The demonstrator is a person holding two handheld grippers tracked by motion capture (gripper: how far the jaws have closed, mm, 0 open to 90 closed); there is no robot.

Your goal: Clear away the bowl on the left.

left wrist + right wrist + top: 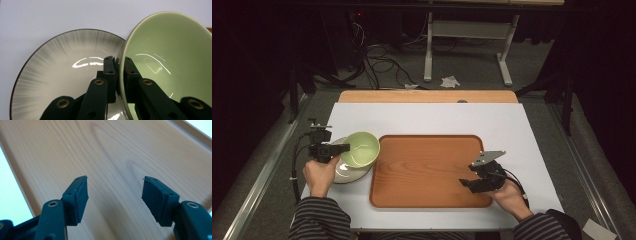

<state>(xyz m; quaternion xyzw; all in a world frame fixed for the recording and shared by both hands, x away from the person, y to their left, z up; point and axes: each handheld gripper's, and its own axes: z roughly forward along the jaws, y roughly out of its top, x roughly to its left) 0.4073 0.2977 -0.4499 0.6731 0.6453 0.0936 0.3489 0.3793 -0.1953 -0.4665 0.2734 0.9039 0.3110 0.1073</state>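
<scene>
The left gripper's (pixel 119 67) fingers (pixel 109 72) were clenched on the green bowl's (pixel 170 57) rim, the bowl tilted over the streaked plate (pixel 60 65) beside the wooden tray (pixel 427 170). The right gripper's (pixel 113 191) fingers (pixel 81 195) stood released, wide apart above the tray.

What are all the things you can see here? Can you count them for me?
green bowl: 1, pale green, tilted over the plate, its rim pinched by the left gripper
plate: 1, whitish with grey streaks and a dark rim, on the table left of the tray
tray: 1, brown wood, middle of the table
table: 1, white top
crumpled paper: 1, white, on the floor behind
left gripper: 1, black, shut on the bowl's rim
right gripper: 1, black, jaws open above the tray
sleeves: 2, striped, at the bottom edge
</scene>
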